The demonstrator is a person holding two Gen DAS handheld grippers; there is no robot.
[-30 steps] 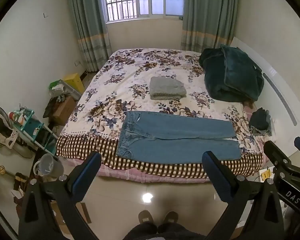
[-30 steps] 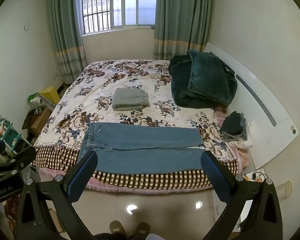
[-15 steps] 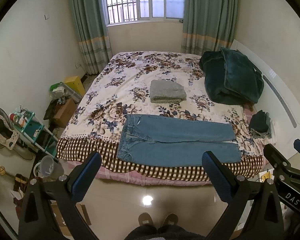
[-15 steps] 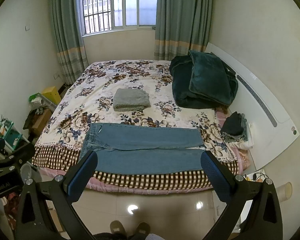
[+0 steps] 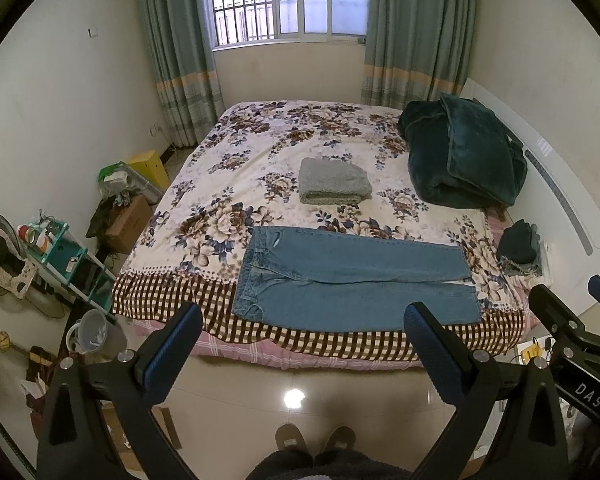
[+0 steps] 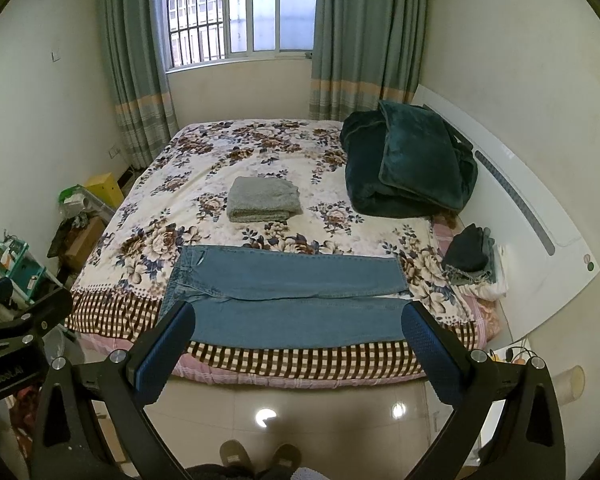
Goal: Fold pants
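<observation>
L wrist view: left gripper [image 5: 300, 344] fingers spread wide, empty, held above the floor, well short of the bed [image 5: 260, 152]. Jeans [image 5: 356, 280] lie flat near the bed's 6 o'clock edge, waistband to 9, hems to 3. Folded grey towel [image 5: 334, 180] beyond at 12, apart from them.

R wrist view: right gripper [image 6: 296, 346] also wide apart, nothing held. Jeans [image 6: 292, 292] same layout.

Denim prob heavyish, soft but w/ some body, not slippery or fragile; should drape, not spring. Best pinch pts: waistband corner & hem edges, thick seams give grip.
</observation>
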